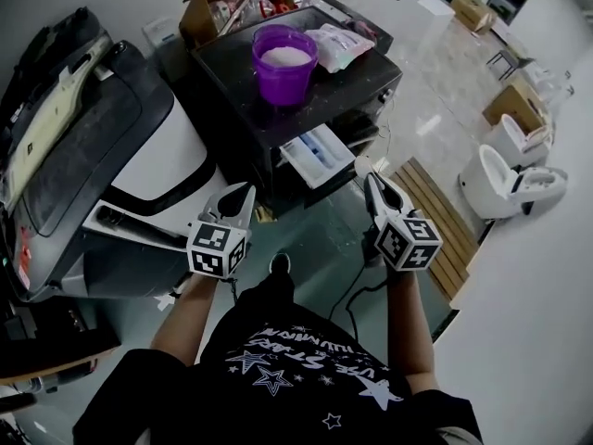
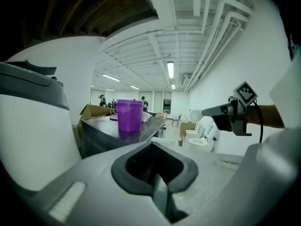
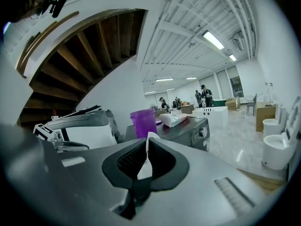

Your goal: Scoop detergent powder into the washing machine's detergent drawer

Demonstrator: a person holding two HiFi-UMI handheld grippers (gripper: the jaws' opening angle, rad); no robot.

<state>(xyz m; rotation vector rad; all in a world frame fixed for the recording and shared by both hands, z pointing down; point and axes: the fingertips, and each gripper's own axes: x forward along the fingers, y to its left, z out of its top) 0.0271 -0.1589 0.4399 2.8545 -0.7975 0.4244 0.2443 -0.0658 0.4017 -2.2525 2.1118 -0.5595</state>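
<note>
The cup (image 1: pixel 283 68) is purple and the powder (image 1: pixel 285 56) in it white. The washing machine (image 1: pixel 343 86) is black, its drawer (image 1: pixel 317 154) white and blue. The grey left tool (image 1: pixel 243 196) and right tool (image 1: pixel 369 176) bear black-and-white square markers. The scoop (image 3: pixel 145 166) is white. The shirt (image 1: pixel 296 360) is black with white stars.

The person wears a black star-printed T-shirt (image 1: pixel 296 364); left gripper (image 1: pixel 241 194) and right gripper (image 1: pixel 370 180) carry black-and-white marker cubes (image 1: pixel 219 248).

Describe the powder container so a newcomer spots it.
Find the dark washing machine at the centre, drawer pulled open. On its top stands a cup of white powder; its purple colour sets it apart from the cardboard box and plastic bag.
</note>
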